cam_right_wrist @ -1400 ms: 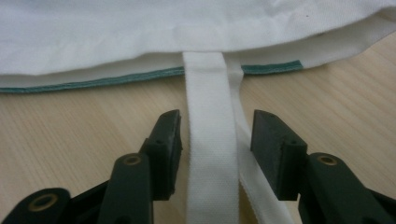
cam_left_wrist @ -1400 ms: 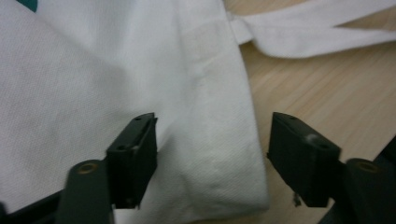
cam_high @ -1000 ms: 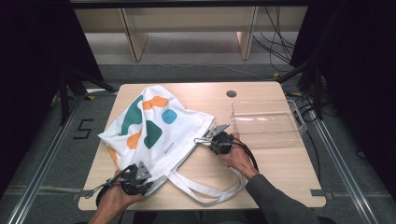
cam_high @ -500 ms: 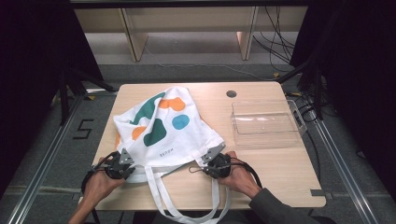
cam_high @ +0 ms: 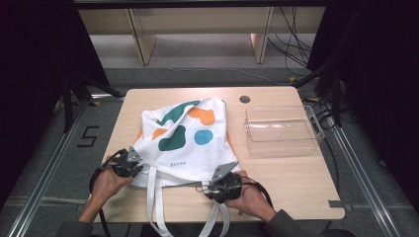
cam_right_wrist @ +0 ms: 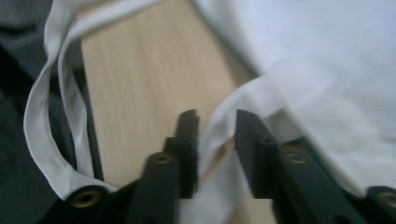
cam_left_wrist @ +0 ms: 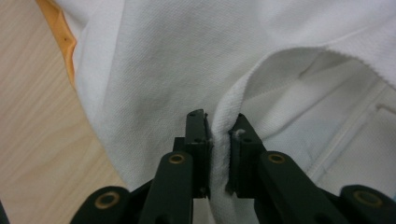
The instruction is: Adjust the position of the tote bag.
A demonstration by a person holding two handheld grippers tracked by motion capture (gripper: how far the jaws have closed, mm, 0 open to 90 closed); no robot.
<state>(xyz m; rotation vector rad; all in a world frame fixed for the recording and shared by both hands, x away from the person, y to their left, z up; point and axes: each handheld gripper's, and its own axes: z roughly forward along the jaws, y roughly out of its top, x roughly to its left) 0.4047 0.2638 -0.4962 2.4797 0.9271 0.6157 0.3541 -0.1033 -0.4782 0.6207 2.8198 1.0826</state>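
Tote bag (cam_high: pixel 185 138): white cloth with teal, orange and blue blobs, lying flat on the near-left half of the table (cam_high: pixel 296 173), mouth edge toward you. Small lettering sits near that edge. Its two long white handles (cam_high: pixel 153 207) trail off the near edge of the table and hang below it.

Your left gripper (cam_high: pixel 129 165) is at the bag's near-left corner. In the left gripper view (cam_left_wrist: pixel 218 140) the jaws stand close together with the thick hemmed rim of the bag (cam_left_wrist: pixel 233 100) between them, pads pressed on the fabric: a firm pinch on the rim. Behind the hem the bag's mouth gapes a little, showing the inside seam. An orange patch (cam_left_wrist: pixel 63 35) shows at the far left edge of the cloth, bare wood beside it.

Your right gripper (cam_high: pixel 217 183) is at the bag's near-right corner. In the right gripper view (cam_right_wrist: pixel 217 135) its jaws have just been opening; a white strip of the bag passes through the gap, with space showing on either side, so the pads are not clamping it. Handle loops (cam_right_wrist: pixel 51 140) hang to the left over the table edge.

Clear plastic tray (cam_high: pixel 281 129): on the right half of the table, well apart from the bag. A dark round grommet (cam_high: pixel 244 99) lies just beyond it.
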